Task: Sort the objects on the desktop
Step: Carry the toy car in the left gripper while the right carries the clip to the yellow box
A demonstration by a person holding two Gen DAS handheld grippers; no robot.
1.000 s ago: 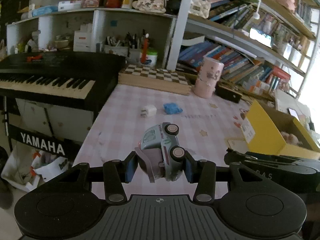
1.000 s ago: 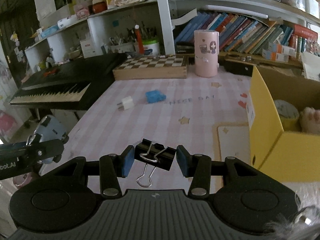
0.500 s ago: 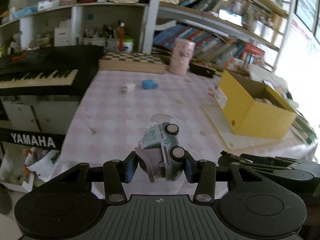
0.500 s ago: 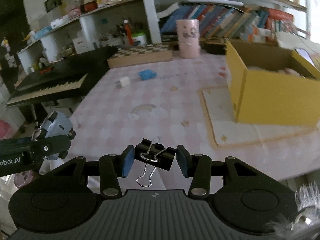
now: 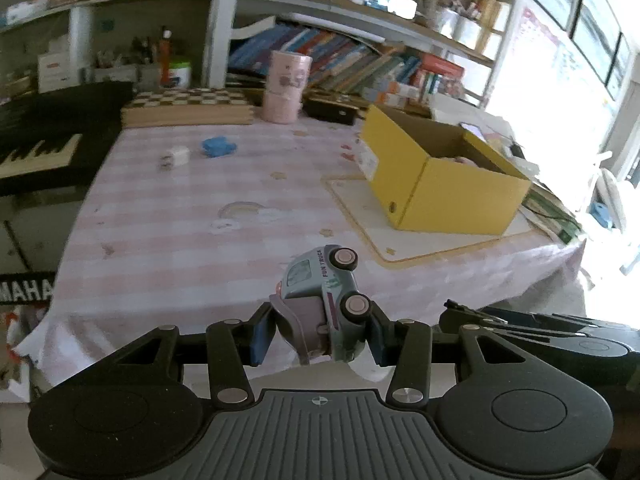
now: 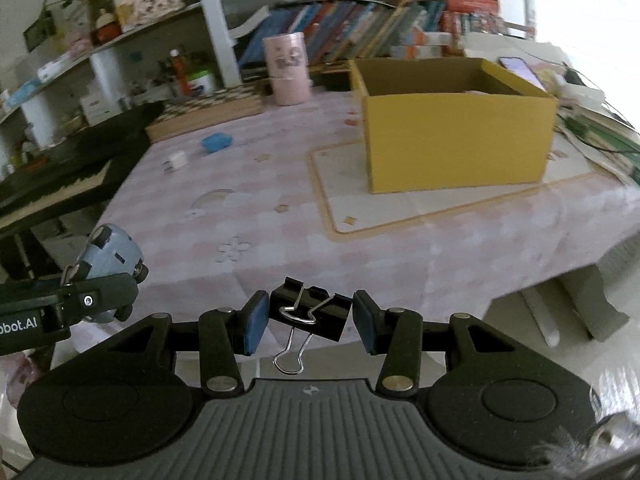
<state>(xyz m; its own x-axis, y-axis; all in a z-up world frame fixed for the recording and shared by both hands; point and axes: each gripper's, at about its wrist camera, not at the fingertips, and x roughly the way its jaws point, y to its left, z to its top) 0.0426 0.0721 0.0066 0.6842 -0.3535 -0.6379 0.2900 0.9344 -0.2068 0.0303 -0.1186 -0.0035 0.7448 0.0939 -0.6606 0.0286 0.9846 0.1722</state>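
The left hand-held gripper [image 5: 318, 334] is clamped on a toy car [image 5: 326, 300], pads pressed on its roof side and its underside, so the car lies on its side with two wheels facing right. The right hand-held gripper [image 6: 307, 318] pinches a black binder clip [image 6: 308, 314] by the ends of its body, the wire handles hanging down toward the camera. Both loads hang off the near edge of the counter [image 5: 180, 216].

Ahead and to the right of each gripper stands the open yellow box [image 6: 456, 140] on a mat, the likely place for both. Further ahead and to the left, a blue item [image 5: 218, 147] and a small white plug [image 5: 178, 156] lie loose on the counter.

The car looks like light, hard, smooth plastic; its rounded shell could slip, so the flat sides below the windows are the safest hold. The clip is stiff steel, light and tough; its handles swing freely, so the folded body is the part to grip.
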